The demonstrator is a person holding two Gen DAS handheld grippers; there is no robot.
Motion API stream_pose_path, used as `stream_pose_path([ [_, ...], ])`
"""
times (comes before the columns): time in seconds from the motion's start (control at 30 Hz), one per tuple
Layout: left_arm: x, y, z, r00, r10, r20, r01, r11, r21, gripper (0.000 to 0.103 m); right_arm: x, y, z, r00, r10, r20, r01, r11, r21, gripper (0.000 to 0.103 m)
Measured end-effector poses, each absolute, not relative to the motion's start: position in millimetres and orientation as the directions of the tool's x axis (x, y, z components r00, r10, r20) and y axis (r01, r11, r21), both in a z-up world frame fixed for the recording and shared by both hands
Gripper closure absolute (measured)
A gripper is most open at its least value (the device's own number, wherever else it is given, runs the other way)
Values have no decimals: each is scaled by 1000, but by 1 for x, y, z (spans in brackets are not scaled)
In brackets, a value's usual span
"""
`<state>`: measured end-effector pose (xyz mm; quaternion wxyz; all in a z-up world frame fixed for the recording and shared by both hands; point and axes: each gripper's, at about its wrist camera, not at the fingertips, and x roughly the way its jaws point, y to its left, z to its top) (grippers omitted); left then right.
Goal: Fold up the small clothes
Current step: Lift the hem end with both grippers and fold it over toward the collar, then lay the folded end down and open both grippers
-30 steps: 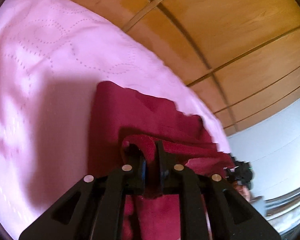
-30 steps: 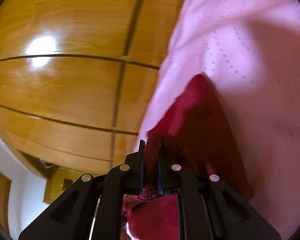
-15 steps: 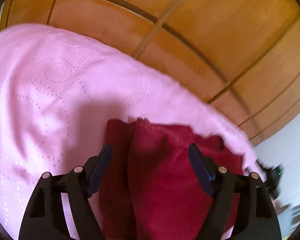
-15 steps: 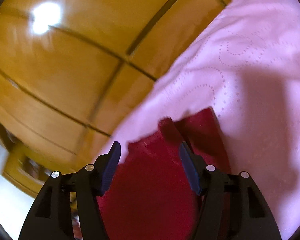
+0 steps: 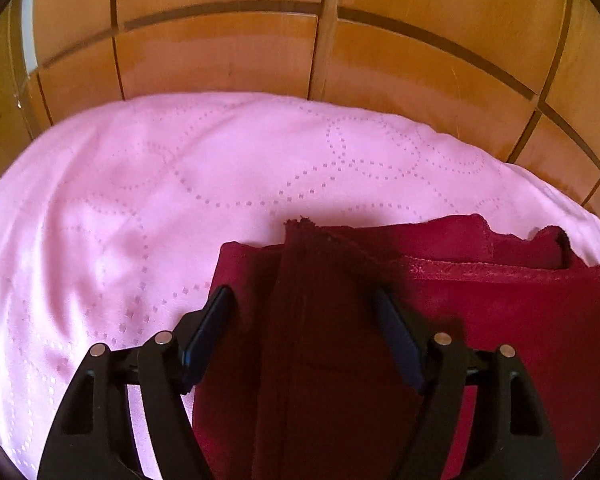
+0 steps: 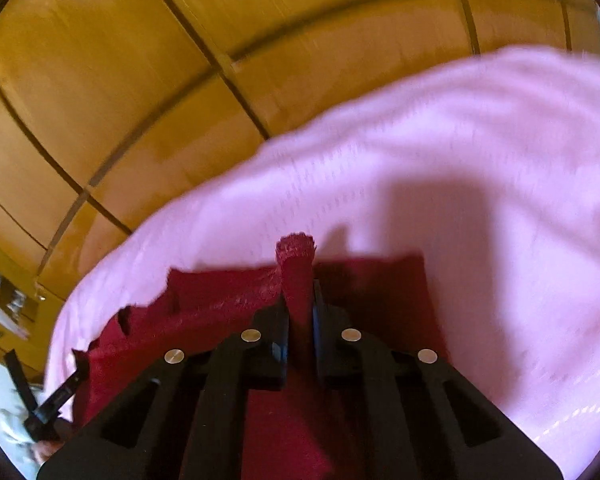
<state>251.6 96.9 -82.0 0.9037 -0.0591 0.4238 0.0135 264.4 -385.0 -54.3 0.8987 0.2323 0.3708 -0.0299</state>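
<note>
Now the dark red garment (image 5: pixel 480 320) lies on a pink patterned sheet (image 5: pixel 180 200), filling the lower right of the left wrist view. The left claw (image 5: pixel 304 312) hangs over it with its jaws spread wide; a raised fold of the cloth runs between them, but neither pad presses on it. In the right wrist view the right claw (image 6: pixel 300 312) has just been closing and now pinches a narrow ridge of the garment, whose frayed tip pokes up above the fingers. Wooden panelling (image 5: pixel 340 40) fills the upper frame.
</note>
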Motion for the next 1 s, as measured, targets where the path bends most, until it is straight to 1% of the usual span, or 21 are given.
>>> stream_pose_path([
  [0.03,252,96,-82,642,-22,-767,-77,993,-93,27,264,-384,-55,725,86,-684,233,903,362,96],
  [0.13,259,97,-89,633,-28,-774,-90,990,-108,24,270,-385,-77,679,48,-732,285,902,324,96],
  [0.2,262,97,-90,631,-34,-775,-92,989,-118,22,267,-385,-87,706,42,-707,286,897,339,96],
  [0.27,263,95,-91,627,-30,-779,-87,990,-108,21,267,-380,-85,707,11,-707,289,908,303,96],
  [0.3,263,93,-90,625,-24,-780,-87,991,-100,21,268,-376,-84,703,-3,-711,287,916,280,94],
  [0.33,262,92,-88,623,-19,-782,-85,992,-92,20,268,-373,-81,705,1,-709,276,921,275,89],
  [0.37,261,90,-84,619,-20,-785,-75,994,-84,18,267,-372,-78,707,6,-708,266,924,273,79],
  [0.4,260,88,-78,610,-31,-792,-59,995,-84,18,264,-371,-72,711,4,-703,259,928,268,71],
  [0.43,257,88,-72,608,-45,-793,-44,995,-91,18,257,-369,-61,731,-10,-682,253,933,257,60],
  [0.47,253,88,-63,622,-58,-781,-38,994,-104,18,251,-366,-52,755,-20,-655,241,938,249,59],
  [0.5,245,88,-52,654,-62,-754,-46,992,-122,18,244,-360,-39,784,-20,-621,209,950,233,59],
  [0.57,233,85,-35,707,-68,-704,-52,988,-147,18,237,-345,-23,808,3,-590,137,971,193,59],
  [0.6,230,78,-28,723,-85,-685,-34,987,-159,19,237,-336,-19,807,18,-590,101,981,167,59],
  [0.63,231,72,-25,727,-97,-680,-18,987,-160,19,240,-327,-18,794,30,-608,71,988,141,62],
  [0.67,232,62,-24,724,-117,-679,10,987,-160,20,246,-316,-21,767,50,-640,34,993,117,73],
  [0.7,235,48,-26,713,-142,-687,49,987,-152,24,253,-310,-27,739,72,-670,6,994,113,76],
  [0.77,241,28,-35,694,-143,-706,87,990,-115,28,268,-302,-41,686,95,-721,-18,993,114,82],
  [0.87,256,12,-54,677,-116,-726,103,993,-62,29,286,-301,-61,635,102,-766,-21,993,115,84],
  [0.93,267,10,-69,659,-82,-748,92,995,-28,29,296,-309,-70,630,111,-769,0,990,143,84],
  [1.0,277,17,-83,638,-117,-761,92,993,-75,27,299,-315,-76,638,124,-760,14,985,172,84],
])
